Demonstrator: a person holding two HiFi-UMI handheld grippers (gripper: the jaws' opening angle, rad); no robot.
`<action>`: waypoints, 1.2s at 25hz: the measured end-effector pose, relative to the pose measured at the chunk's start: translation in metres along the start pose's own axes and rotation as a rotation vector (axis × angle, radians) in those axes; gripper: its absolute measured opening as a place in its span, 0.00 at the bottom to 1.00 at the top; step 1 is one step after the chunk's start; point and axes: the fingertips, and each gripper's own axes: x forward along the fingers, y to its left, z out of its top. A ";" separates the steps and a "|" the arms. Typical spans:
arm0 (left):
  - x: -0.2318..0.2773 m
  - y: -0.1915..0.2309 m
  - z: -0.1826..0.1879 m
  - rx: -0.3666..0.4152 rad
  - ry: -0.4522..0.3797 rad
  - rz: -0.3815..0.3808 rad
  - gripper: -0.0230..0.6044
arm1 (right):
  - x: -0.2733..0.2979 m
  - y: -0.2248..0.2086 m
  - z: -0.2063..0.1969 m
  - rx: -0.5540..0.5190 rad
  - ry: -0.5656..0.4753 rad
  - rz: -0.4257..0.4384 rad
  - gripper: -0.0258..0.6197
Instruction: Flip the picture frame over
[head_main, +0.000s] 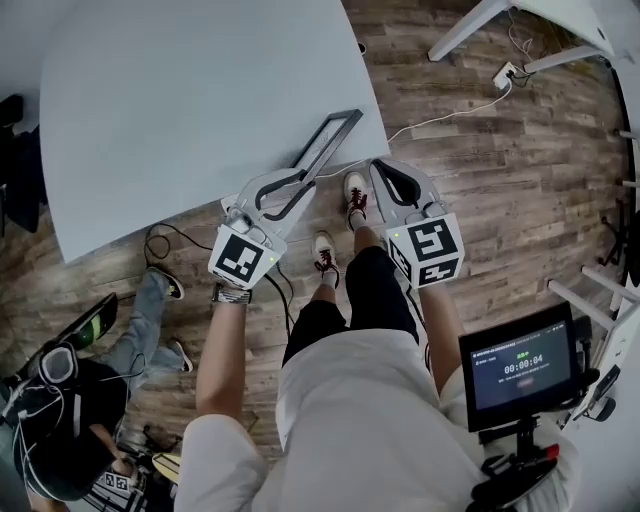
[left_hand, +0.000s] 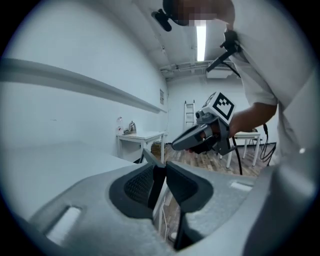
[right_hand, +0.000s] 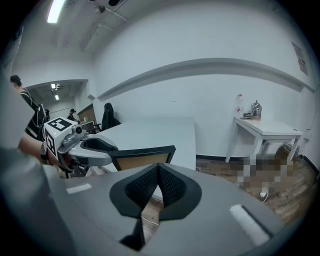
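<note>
- Left gripper (head_main: 297, 187) pinches the frame (head_main: 328, 140) by its edge (frame tilted up at the table (head_main: 180, 110) edge).
- Right gripper (head_main: 392, 182) jaws pressed together, empty, near frame.

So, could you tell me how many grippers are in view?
2. The left gripper is clamped on the picture frame at the table's edge; the right gripper hangs just beside it, jaws together, holding nothing. None seems hidden.

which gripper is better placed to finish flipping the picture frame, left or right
Left. The left gripper is shut on an edge of the picture frame, which already stands tilted up at the edge of the table. The right gripper hangs beside it, jaws together and empty.
</note>
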 end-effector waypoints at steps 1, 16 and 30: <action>-0.002 0.002 0.001 -0.040 -0.013 -0.003 0.17 | 0.001 0.001 0.002 -0.002 -0.001 0.003 0.04; -0.005 0.059 0.002 -0.273 0.000 -0.135 0.15 | 0.031 -0.019 0.041 -0.033 0.046 0.082 0.04; 0.026 0.126 -0.024 -0.343 0.052 -0.110 0.15 | 0.085 -0.051 0.029 -0.042 0.121 0.121 0.04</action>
